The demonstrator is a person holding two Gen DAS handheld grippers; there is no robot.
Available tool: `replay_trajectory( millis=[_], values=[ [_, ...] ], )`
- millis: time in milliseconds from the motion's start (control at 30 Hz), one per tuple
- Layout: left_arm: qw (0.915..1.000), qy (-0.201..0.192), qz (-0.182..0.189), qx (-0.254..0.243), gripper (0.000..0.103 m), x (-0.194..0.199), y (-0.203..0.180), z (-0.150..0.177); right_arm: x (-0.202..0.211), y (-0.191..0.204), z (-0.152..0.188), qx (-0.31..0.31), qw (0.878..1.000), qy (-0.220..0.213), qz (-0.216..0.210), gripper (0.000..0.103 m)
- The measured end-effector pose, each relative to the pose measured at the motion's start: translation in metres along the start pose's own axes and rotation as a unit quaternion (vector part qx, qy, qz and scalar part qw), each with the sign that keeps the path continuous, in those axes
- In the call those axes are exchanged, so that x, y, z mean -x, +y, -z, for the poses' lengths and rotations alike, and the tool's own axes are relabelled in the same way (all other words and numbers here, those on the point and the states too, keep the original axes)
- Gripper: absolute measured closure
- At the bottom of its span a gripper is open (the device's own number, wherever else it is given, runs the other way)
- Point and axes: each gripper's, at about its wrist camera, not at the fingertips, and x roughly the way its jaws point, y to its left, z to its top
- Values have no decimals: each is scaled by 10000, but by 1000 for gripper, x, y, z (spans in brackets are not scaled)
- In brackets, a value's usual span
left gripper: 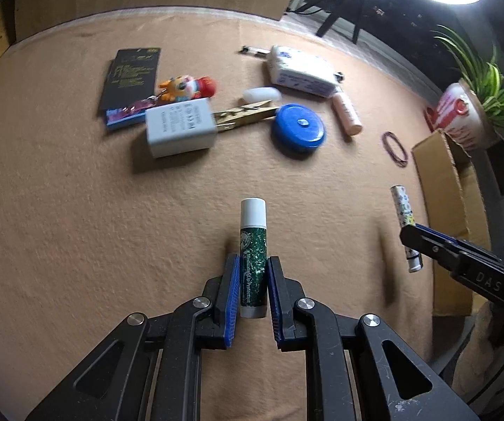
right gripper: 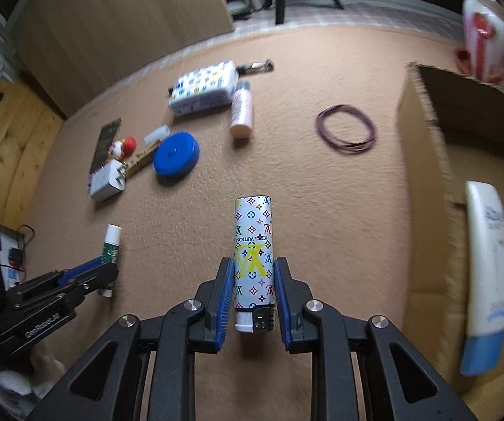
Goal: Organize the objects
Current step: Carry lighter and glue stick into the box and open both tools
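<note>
Lip balm (left gripper: 253, 256) in left hand-held gripper (left gripper: 253, 294), lighter (right gripper: 254, 263) in right hand-held gripper (right gripper: 254, 298), cardboard box (right gripper: 424, 161) beside.

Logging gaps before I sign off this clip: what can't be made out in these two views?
- Cardboard box: right wrist view cuts its right side off at the frame edge; beyond the white tube, its contents are unseen.
- Black card: left wrist view, print blurred and too small to read.
- Lip balm: lower end hidden between the left gripper jaws.
- Patterned lighter: sides covered by the right gripper pads.
</note>
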Motion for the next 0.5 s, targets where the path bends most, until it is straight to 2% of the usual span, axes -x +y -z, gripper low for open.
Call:
replay_trajectory(
  millis=[300, 500],
  values=[
    [9982, -162, 382, -436, 86, 18, -51, -4, 54, -24, 17, -168, 9986, -475, 135, 82],
    [9930, -228, 702, -924, 86, 27, -106, -7, 91, -51, 28, -373, 9954, -780, 402, 82]
  ],
)
